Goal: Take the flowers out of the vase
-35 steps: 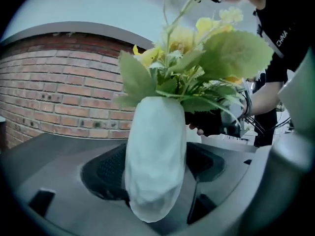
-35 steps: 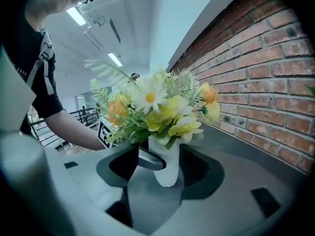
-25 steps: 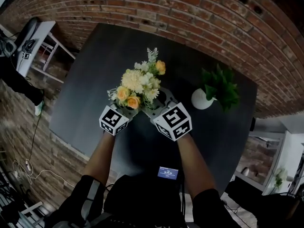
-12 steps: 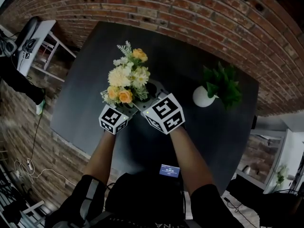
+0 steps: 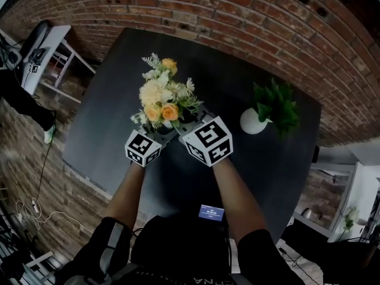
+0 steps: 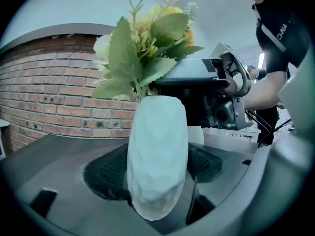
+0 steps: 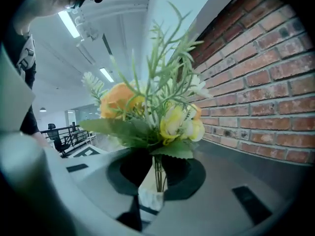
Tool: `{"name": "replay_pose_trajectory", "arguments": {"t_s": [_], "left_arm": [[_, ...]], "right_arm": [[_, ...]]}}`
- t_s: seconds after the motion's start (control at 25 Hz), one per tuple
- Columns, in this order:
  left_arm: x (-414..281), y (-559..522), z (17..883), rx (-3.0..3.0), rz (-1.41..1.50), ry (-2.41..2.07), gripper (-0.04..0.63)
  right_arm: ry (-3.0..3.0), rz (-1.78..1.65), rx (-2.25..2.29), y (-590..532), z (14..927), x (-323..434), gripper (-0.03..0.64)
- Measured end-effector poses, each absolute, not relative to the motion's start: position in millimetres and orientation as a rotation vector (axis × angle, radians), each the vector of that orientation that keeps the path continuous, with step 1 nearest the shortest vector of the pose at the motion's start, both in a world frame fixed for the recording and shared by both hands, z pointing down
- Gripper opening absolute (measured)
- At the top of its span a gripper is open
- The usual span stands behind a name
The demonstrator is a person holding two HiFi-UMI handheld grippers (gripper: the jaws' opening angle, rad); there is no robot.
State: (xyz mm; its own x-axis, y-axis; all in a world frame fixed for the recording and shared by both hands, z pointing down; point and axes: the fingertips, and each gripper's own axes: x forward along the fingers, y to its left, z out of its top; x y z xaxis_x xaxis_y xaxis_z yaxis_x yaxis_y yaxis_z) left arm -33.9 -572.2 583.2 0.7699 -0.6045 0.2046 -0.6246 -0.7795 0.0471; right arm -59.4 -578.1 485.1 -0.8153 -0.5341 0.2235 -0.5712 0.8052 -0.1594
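White and faintly dimpled, the vase point(image 6: 157, 156) stands upright between the jaws of my left gripper point(image 5: 159, 134), whose ribbed black pads are clenched on both sides of its rounded, egg-like body. The flowers point(image 5: 161, 103) sit in its narrow mouth, and they are the thing I must bring out. My right gripper point(image 7: 156, 173) comes in level, just above that mouth, and its jaws have just been closing; the thin green stems run between the pads, and I read the pads as nipping them. From this gripper the blooms rise directly above the jaws and the vase point(image 7: 150, 198) continues directly below, so the long axis of the bunch is vertical and crosses the jaws at a right angle. I judge that the coming move must follow this axis, straight up, while the left gripper keeps the vase down. The blooms look like soft fabric, orange, yellow and cream, with flat matte leaves and feathery sprigs; I expect them to be light. Both grippers are over the dark table point(image 5: 107, 117).
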Motion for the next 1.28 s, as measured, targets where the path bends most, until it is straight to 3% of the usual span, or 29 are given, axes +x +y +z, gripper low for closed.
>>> {"name": "replay_pose_trajectory", "arguments": {"t_s": [0.88, 1.28], "left_arm": [[-44, -562, 573, 2.821, 0.305, -0.966, 0.357], [-66, -541, 535, 2.808, 0.255, -1.088, 0.356]], "right_arm": [[-2.992, 0.268, 0.992, -582, 398, -36, 0.064], [-3.11, 0.164, 1.088, -571, 318, -13, 0.064]]}}
